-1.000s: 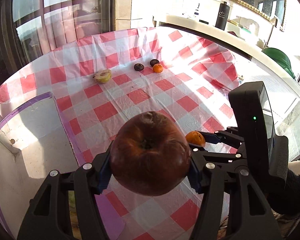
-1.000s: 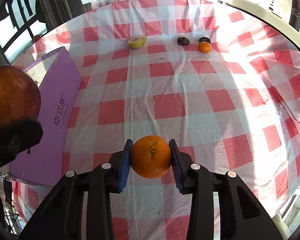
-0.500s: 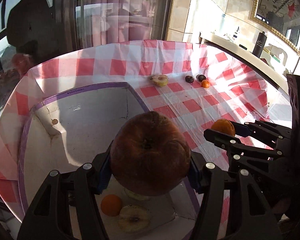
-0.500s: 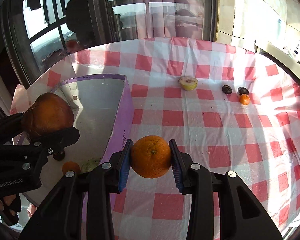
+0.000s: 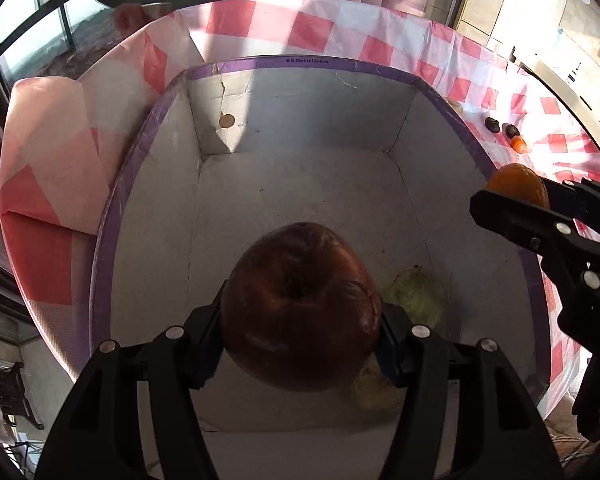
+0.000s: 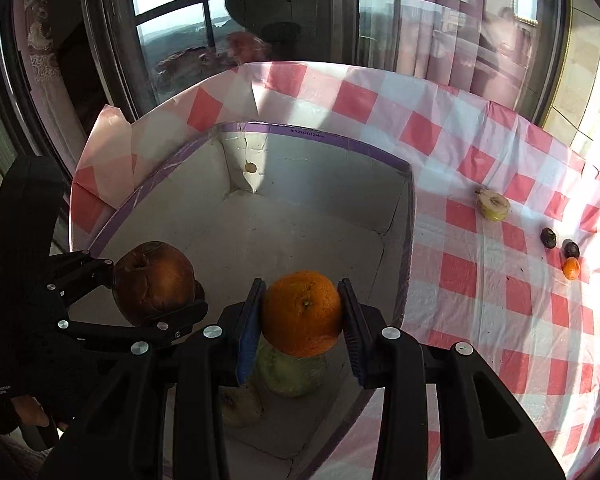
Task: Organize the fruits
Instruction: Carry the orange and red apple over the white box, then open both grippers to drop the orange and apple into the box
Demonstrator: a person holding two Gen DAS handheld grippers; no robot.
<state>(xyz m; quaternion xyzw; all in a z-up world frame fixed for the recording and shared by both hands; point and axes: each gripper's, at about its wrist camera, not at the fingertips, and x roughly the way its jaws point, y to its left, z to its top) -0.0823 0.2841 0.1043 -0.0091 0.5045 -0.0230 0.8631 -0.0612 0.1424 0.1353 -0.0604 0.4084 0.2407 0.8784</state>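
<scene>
Red-checked tablecloth (image 6: 452, 280) by dark windows (image 6: 172, 20), left fingers (image 5: 300, 312) grasping apple (image 5: 300, 304), right fingers (image 6: 300, 312) grasping orange (image 6: 300, 308)

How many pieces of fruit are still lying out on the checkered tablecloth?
4: a cut pear half nearest the purple-rimmed box, then two dark fruits and a small orange fruit clustered farther right. Others could lie outside the view.

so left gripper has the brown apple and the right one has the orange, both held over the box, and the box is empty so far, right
Not quite: the box is not empty. The right wrist view shows a greenish fruit and a pale fruit already lying in it. The rest holds: the left gripper grips the brown apple and the right gripper grips the orange, both over the box.
</scene>
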